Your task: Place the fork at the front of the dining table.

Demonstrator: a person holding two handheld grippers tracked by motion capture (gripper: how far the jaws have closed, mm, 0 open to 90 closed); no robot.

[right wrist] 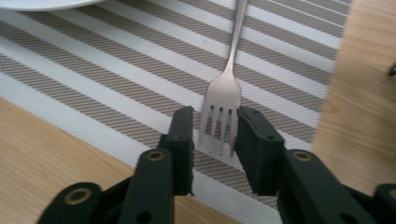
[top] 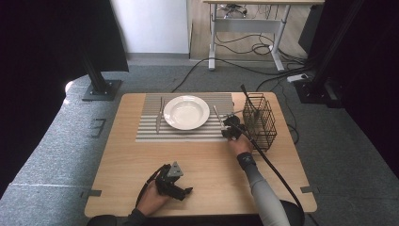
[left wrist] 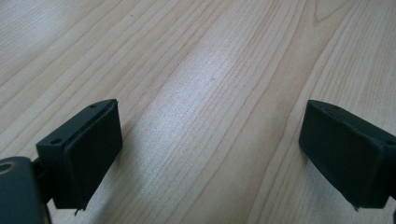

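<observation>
High view: a light wooden surface (top: 141, 160) carries a striped placemat (top: 150, 129) at its far edge, with a white plate (top: 186, 112) in the middle of the mat, a knife (top: 159, 115) just left of the plate and a fork (top: 218, 116) just right of it. A black wire basket (top: 259, 120) stands upright near the far right corner. The right hand-held gripper (top: 230, 128) sits at the near end of the fork, at the mat's right edge. The left hand-held gripper (top: 181, 190) rests near the near edge, left of centre, well apart from the mat. Left gripper view: jaws spread wide over bare wood, released, nothing between them. Right gripper view: jaws stand either side of the fork's tines (right wrist: 219, 126), which lie on the mat; whether they pinch the tines cannot be told.
</observation>
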